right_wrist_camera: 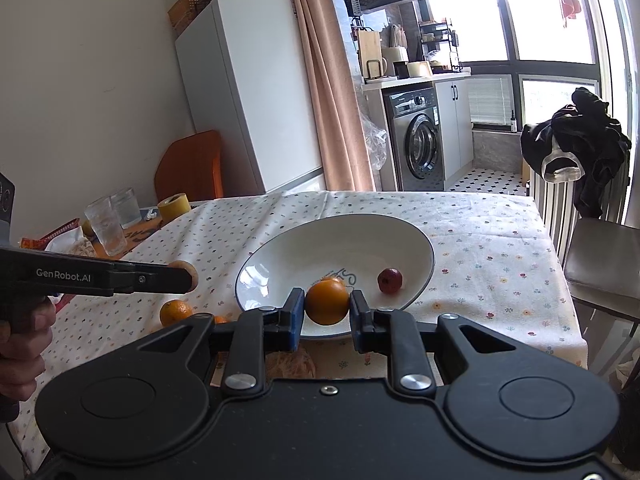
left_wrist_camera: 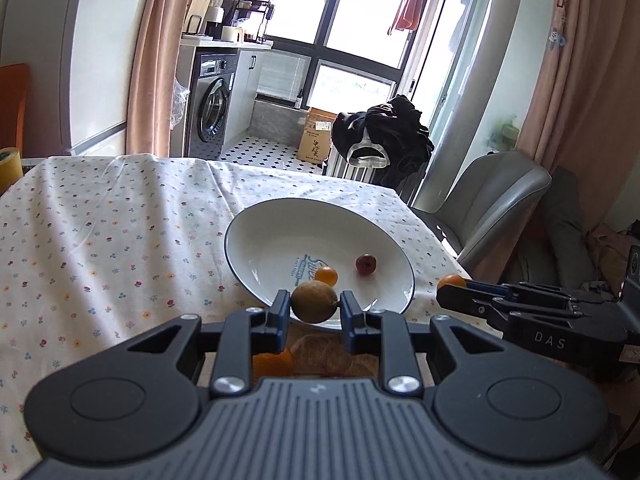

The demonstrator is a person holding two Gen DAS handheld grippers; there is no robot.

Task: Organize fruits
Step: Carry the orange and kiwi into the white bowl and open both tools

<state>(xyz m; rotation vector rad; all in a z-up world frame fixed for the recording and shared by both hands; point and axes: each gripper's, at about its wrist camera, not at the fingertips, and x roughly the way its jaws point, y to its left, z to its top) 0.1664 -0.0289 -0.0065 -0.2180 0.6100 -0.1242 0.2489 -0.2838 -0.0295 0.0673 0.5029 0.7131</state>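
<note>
My left gripper (left_wrist_camera: 314,307) is shut on a round brownish-green fruit (left_wrist_camera: 313,298), held just above the near rim of a white plate (left_wrist_camera: 300,228) with a dark edge. A small orange (left_wrist_camera: 326,275) and a small red fruit (left_wrist_camera: 366,264) lie in the plate. My right gripper (right_wrist_camera: 327,312) is shut on an orange (right_wrist_camera: 327,300) over the plate's (right_wrist_camera: 340,240) near rim, with the red fruit (right_wrist_camera: 390,280) beyond it. The left gripper (right_wrist_camera: 188,278) shows from the side at the plate's left, and the right gripper (left_wrist_camera: 451,287) at its right.
A loose orange (right_wrist_camera: 175,312) lies on the flowered tablecloth (right_wrist_camera: 480,248) left of the plate, and a net bag (right_wrist_camera: 290,364) sits under the grippers. Two glasses (right_wrist_camera: 106,224) and a tape roll (right_wrist_camera: 173,207) stand far left. A grey chair (left_wrist_camera: 492,196) is by the table's right edge.
</note>
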